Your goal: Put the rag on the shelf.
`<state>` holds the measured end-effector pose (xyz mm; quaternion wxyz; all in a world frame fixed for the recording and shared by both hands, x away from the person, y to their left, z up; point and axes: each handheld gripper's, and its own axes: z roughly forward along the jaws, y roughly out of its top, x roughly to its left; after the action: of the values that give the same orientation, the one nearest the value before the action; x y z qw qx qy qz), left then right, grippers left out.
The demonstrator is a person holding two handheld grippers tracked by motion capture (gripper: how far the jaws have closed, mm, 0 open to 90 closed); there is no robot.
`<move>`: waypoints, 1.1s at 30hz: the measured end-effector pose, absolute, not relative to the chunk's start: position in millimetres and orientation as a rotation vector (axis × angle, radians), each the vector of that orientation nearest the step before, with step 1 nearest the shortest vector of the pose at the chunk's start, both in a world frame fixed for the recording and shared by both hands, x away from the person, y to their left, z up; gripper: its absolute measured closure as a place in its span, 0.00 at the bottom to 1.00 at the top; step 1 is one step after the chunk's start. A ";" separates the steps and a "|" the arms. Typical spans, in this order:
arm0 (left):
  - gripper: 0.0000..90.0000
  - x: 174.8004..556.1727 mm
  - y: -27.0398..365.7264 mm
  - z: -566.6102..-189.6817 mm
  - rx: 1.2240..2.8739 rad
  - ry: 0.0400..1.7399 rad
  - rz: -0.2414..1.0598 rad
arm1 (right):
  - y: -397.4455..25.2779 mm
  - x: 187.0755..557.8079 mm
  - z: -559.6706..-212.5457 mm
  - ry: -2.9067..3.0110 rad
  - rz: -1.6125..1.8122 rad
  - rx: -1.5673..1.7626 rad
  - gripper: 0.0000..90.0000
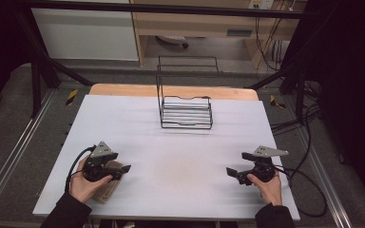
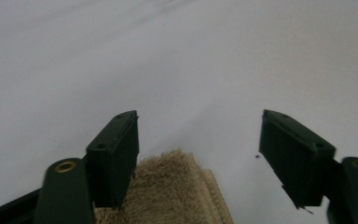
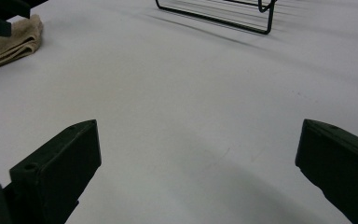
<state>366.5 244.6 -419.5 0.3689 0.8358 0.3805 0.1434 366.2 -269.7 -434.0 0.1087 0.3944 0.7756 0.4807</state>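
A folded beige towel [image 1: 107,189] lies at the front left of the white table [image 1: 180,142], partly under the person's left hand. My left gripper [image 1: 121,172] hovers just over it, open, with the towel's [image 2: 177,191] edge low between its jaws and nothing pinched; its jaws stand wide apart in the left gripper view [image 2: 198,126]. My right gripper [image 1: 237,164] sits at the front right, open and empty [image 3: 198,135], pointing across the table towards the towel [image 3: 9,39]. A black wire rack [image 1: 186,113] stands at the back middle.
The wire rack [image 3: 223,14] has a tall back frame and a low slatted base. A wooden strip [image 1: 123,89] edges the table's far side. Cables [image 1: 304,190] trail off the right edge. Black frame posts [image 1: 35,80] flank the table.
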 end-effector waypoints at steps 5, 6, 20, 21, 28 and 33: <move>0.53 365.0 244.1 -424.5 2.205 1.006 0.330 | -269.8 366.3 -434.3 2.286 1.403 1.158 0.01; 0.55 364.1 243.4 -425.7 2.212 1.015 0.320 | -269.7 366.3 -434.4 2.286 1.402 1.157 0.01; 0.78 368.0 240.8 -434.3 2.243 1.123 0.308 | -271.9 366.6 -434.4 2.284 1.407 1.165 0.01; 0.79 368.6 241.2 -434.0 2.243 1.130 0.299 | -271.6 366.9 -434.7 2.283 1.408 1.162 0.01; 0.94 370.6 244.8 -433.4 2.222 1.156 0.278 | -270.9 367.5 -435.3 2.288 1.404 1.167 0.01; 0.96 368.2 246.3 -429.5 2.204 1.146 0.295 | -270.7 367.5 -435.5 2.293 1.399 1.165 0.01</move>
<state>368.2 246.3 -429.5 0.3147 0.8363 0.4347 0.1120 367.5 -270.7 -435.5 0.1068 0.3956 0.7788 0.4750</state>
